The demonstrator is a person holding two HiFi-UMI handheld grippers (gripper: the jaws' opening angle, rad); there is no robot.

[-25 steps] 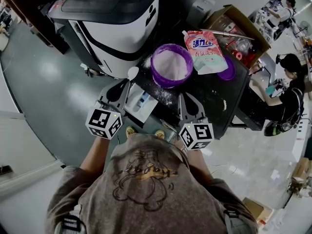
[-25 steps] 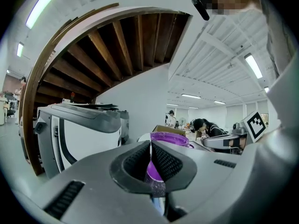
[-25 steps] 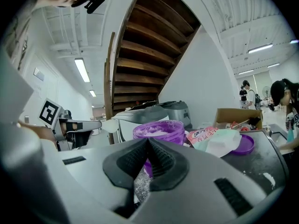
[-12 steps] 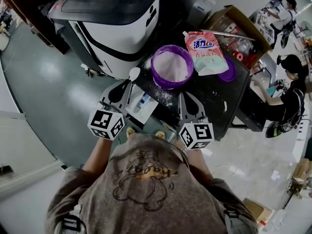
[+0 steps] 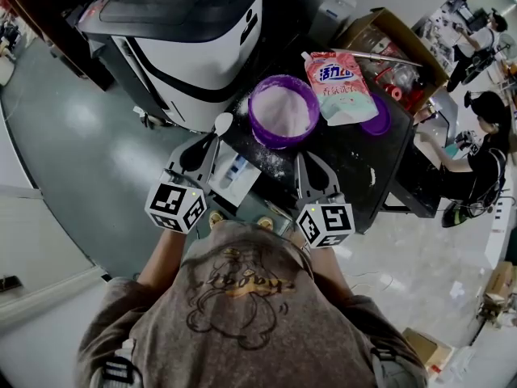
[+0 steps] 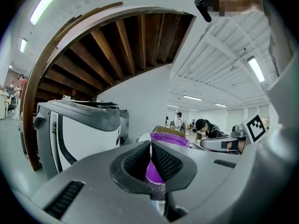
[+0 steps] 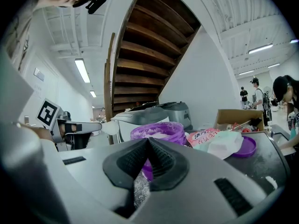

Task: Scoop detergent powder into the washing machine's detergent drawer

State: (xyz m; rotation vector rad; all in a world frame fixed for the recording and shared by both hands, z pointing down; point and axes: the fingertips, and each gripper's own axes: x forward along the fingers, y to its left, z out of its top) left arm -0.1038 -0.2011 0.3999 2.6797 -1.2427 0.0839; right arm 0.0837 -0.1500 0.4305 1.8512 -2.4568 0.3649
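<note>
A: Is the handle of the spoon (image 5: 220,123) visible?
B: No. It is hidden in the closed jaws of the left gripper (image 5: 209,145); only the bowl shows, at 12 o'clock.
A: And the purple lid (image 5: 377,120)?
B: Its 9 o'clock side is covered by the detergent bag (image 5: 339,83), whose print is unreadable. The washing machine (image 5: 186,31) is cut off at the frame top.

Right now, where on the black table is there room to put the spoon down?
The barest patch is the black table's near right part, between the right hand-held gripper and the purple lid, only dusted with spilled powder. The far side is crowded: the purple tub, detergent bag and cardboard box sit close together.
</note>
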